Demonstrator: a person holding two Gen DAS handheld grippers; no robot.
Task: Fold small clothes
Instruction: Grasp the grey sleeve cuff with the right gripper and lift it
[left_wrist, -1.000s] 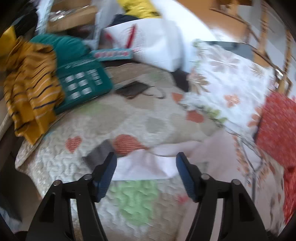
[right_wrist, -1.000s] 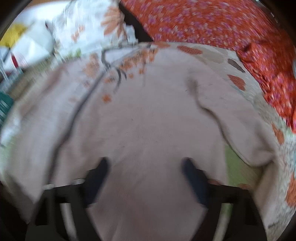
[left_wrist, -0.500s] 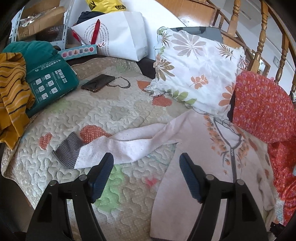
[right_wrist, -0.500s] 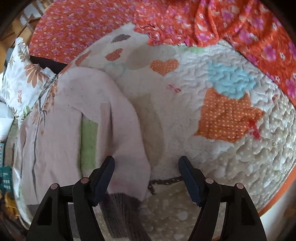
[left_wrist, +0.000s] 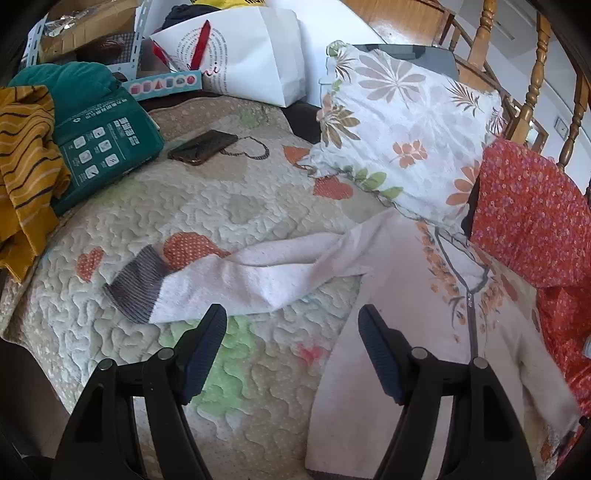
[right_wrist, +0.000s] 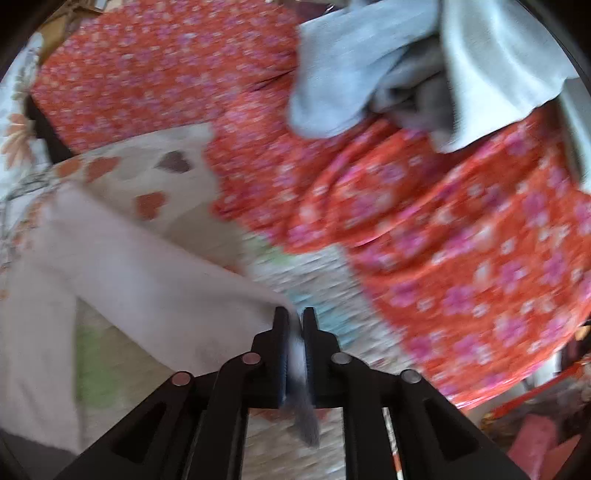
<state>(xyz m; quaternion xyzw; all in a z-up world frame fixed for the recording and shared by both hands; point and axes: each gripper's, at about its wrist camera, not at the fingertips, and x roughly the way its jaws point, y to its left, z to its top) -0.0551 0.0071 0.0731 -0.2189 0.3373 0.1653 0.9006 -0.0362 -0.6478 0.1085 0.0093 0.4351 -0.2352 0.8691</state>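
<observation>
A small pale pink zip cardigan (left_wrist: 406, 332) with orange flowers lies spread on the quilted bed cover (left_wrist: 221, 206). Its one sleeve (left_wrist: 258, 277), with a grey ribbed cuff (left_wrist: 136, 291), stretches to the left. My left gripper (left_wrist: 291, 325) is open and empty, hovering just below that sleeve. In the right wrist view my right gripper (right_wrist: 294, 325) is shut on the other sleeve (right_wrist: 155, 288) near its grey cuff (right_wrist: 306, 421) and lifts it off the quilt (right_wrist: 310, 277).
A floral pillow (left_wrist: 402, 140) and red floral cloth (left_wrist: 532, 221) lie behind the cardigan. A phone (left_wrist: 203, 147), a green package (left_wrist: 103, 147), a yellow striped garment (left_wrist: 26, 162) and a white bag (left_wrist: 251, 62) sit at the left back. Grey clothes (right_wrist: 406, 62) lie on the red cloth (right_wrist: 443, 240).
My right gripper has closed on the sleeve near the cuff and lifted it. The left gripper has stayed open over the other sleeve, drawing back slightly.
</observation>
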